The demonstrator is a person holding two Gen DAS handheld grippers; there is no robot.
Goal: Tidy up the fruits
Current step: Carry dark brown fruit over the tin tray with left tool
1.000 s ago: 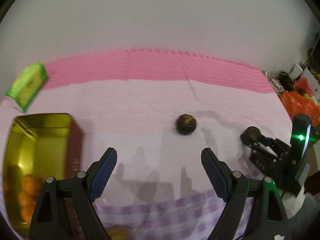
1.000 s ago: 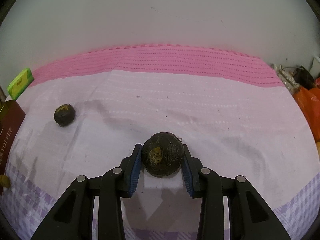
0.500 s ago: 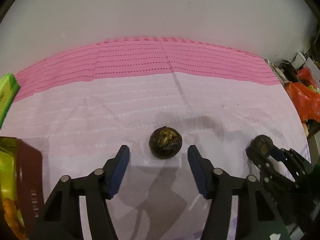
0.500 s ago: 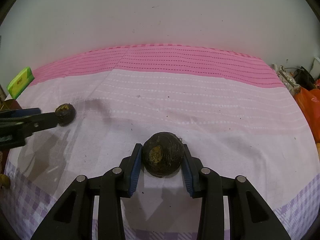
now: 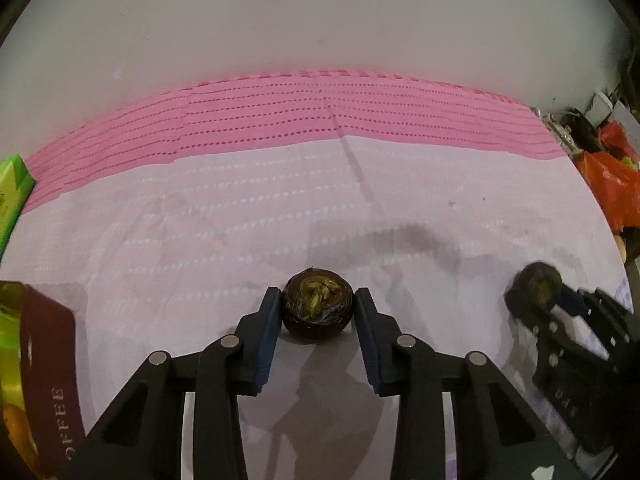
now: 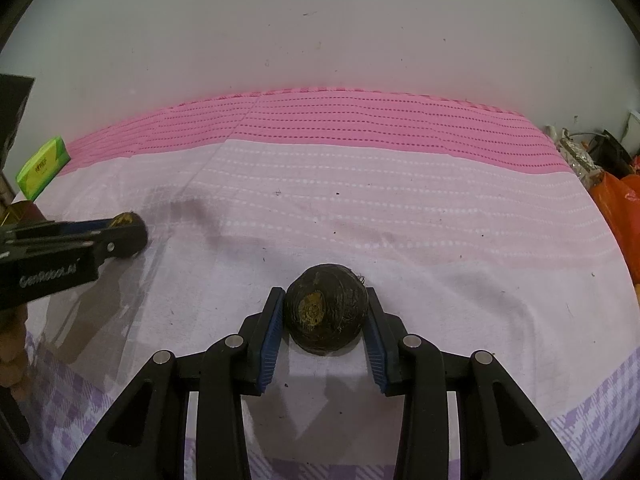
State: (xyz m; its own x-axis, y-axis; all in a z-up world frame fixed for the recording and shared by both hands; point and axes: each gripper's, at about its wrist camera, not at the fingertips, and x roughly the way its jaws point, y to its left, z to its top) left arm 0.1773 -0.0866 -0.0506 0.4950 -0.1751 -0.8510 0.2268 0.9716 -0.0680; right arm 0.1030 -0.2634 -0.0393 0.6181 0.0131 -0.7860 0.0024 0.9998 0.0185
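Cloth: a pink and pale lilac cloth (image 5: 224,216) covers the desk, with a checked purple border at its near edge; a plain wall rises behind it.
Toffee tin: a maroon tin with a gold inside (image 5: 38,364), lettered "OFFEE" on its side, stands at the cloth's left edge; something orange lies in it, too cropped to name.
Green packet: a green packet (image 6: 42,168) lies at the cloth's far left corner, beyond the tin.
Orange bag: an orange plastic bag (image 5: 610,188) sits among clutter off the cloth's right edge.
Left gripper: the left gripper (image 5: 316,312) has its jaws narrowed around the left fruit (image 5: 318,308), both blue pads against its sides.
Right gripper: the right gripper (image 6: 325,316) has its jaws clamped on the right fruit (image 6: 325,314).
Fruits: both are dark brown, round and wrinkled, each with a yellowish patch facing the camera; the left one rests on the cloth mid-left, the right one sits mid-right, well apart.
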